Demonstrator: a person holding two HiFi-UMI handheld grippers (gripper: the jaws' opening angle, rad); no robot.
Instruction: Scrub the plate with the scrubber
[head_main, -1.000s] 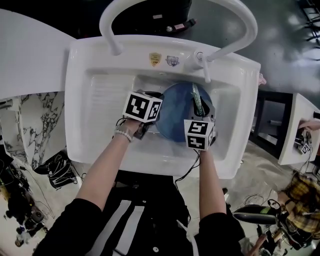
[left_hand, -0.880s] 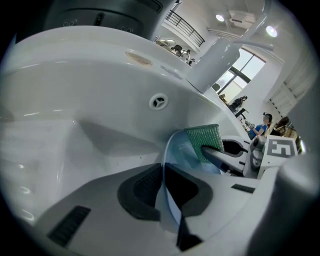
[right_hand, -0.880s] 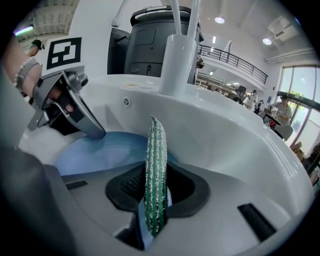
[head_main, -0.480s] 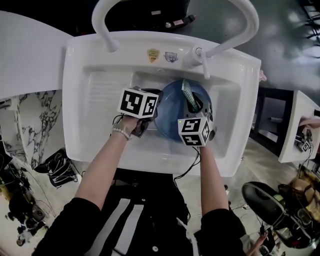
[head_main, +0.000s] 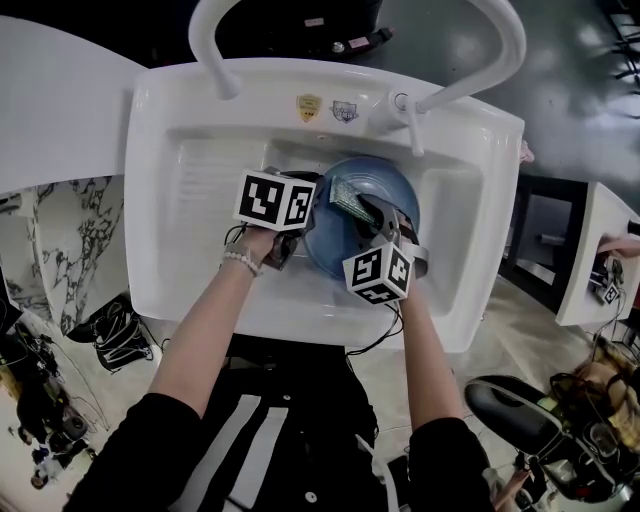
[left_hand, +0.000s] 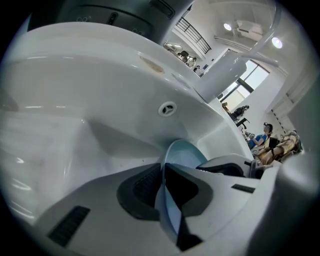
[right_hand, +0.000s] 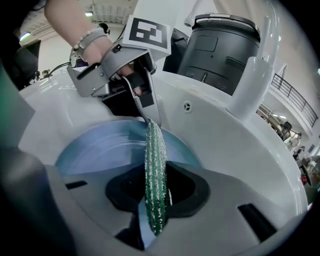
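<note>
Obs.: The blue plate (head_main: 385, 185) is sitting in the basin of the white sink (head_main: 160, 200), towards the sink's middle and just in front of the faucet (head_main: 405, 110) at the sink's back edge. In the left gripper view the plate is standing tilted up off the sink floor, not lying flat.

Left gripper (left_hand: 164, 170): it is clamping the plate's rim on the side nearer the sink's left wall. The rim is running edge-on between the two dark pads and both pads are pressing on it.

Right gripper (right_hand: 156, 185): it is pinching the green scrubber (right_hand: 154, 150), with the pad standing on edge between the closed jaws. The scrubber's far end is reaching over the plate's face, at or just above the surface. I cannot tell which.

Progress (judgement): the scrubbing itself is under way, since one tool is bracing the plate and the other is working on its upper face. No foam, water or dirt is showing, so I cannot say how much of the face is done. The rim under the left pads and the plate's underside are probably still waiting.
</note>
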